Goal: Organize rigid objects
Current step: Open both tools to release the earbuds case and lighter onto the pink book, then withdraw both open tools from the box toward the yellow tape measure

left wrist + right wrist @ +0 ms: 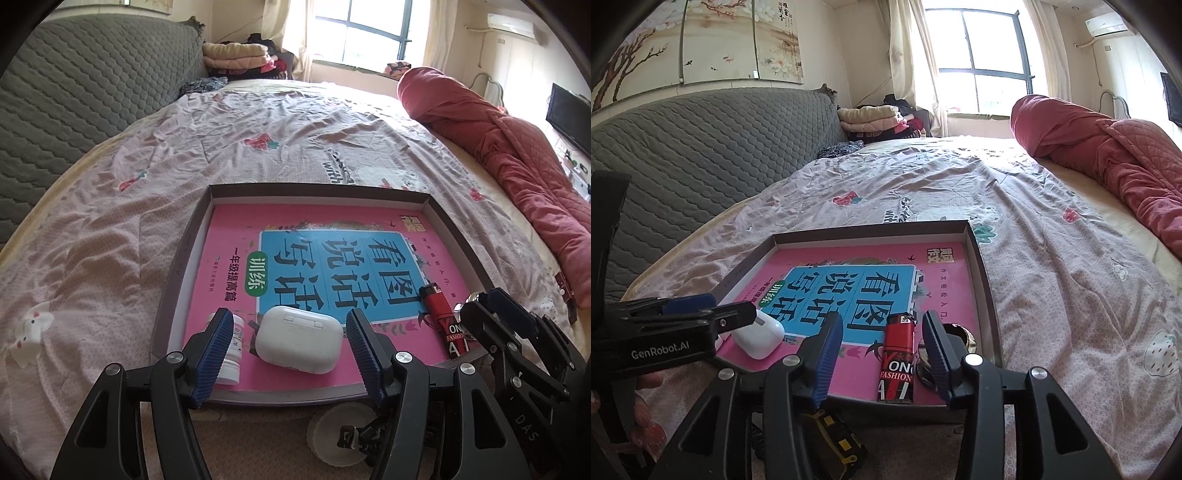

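A shallow grey tray [317,190] lies on the bed with a pink and blue book [325,266] flat inside it. On the book rest a white earbuds case [299,339], a white pill bottle [232,354] and a red lighter [441,321]. My left gripper [288,321] is open above the case, and its pads stand clear of the case on both sides. My right gripper [881,321] is open around the lighter [895,358], which lies flat with gaps to both pads. A shiny round metal piece [960,334] sits partly hidden behind the right finger.
Under the grippers, outside the tray's near wall, lie a black and yellow object [838,439] and a white round lid [332,435] with a black clip. A rolled red quilt [517,155] lines the right side, a grey padded headboard [74,92] the left.
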